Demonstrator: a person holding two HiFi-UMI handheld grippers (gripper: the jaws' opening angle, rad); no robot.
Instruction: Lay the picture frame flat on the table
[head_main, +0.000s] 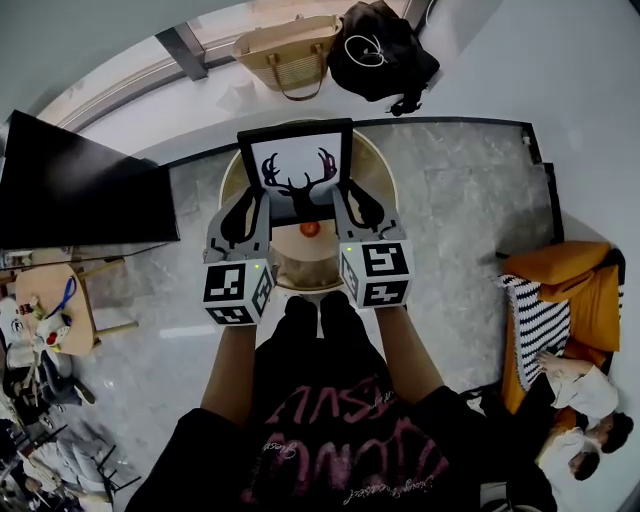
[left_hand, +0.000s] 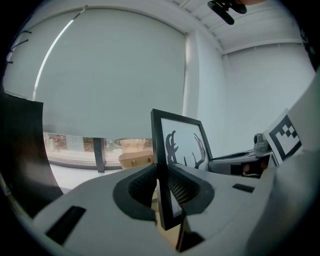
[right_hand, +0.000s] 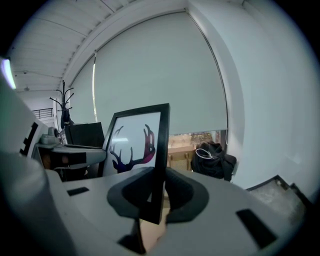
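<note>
While my left gripper (head_main: 250, 212) and right gripper (head_main: 352, 205) clamp the frame (head_main: 297, 165) by its side edges, it stands upright over the table (head_main: 372, 165). I should tilt it slowly, both sides together, and release only when it lies flat.

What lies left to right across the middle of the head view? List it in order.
Black screen → left tool → picture frame, held upright with both tools shut on its side edges → right tool → striped cushion on the orange armchair.
</note>
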